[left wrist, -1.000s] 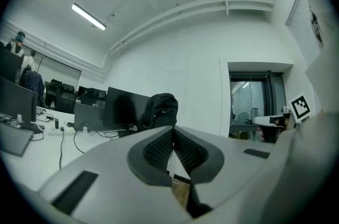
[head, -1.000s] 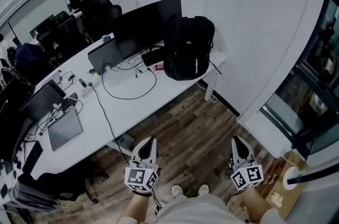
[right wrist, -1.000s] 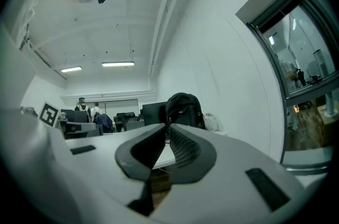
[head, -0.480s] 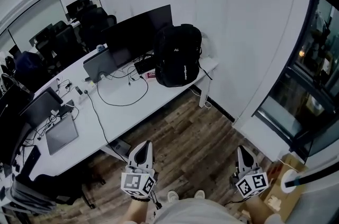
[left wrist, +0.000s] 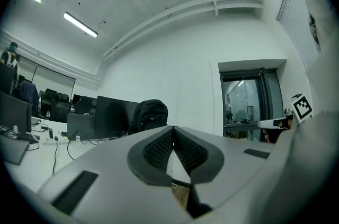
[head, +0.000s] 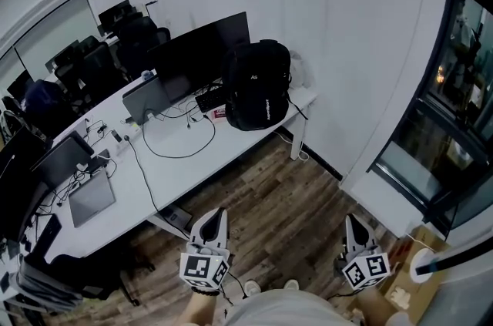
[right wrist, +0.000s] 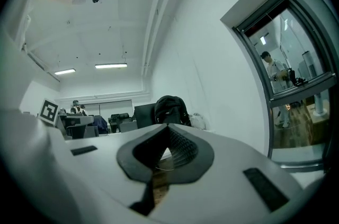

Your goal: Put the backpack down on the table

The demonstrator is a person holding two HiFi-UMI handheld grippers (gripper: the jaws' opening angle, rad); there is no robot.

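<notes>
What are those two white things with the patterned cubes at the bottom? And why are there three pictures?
Those are two grippers, like big tongs. A person holds one in each hand: the left gripper and the right gripper. The picture from above comes from a camera on the person's head. The other two come from small cameras riding on each gripper, looking along its jaws. Both pairs of jaws are shut with nothing between them; the right one's have just been closing. On the long white table a black backpack stands upright next to a big dark monitor, and a grey laptop lies further along. Nothing is holding the backpack.
</notes>
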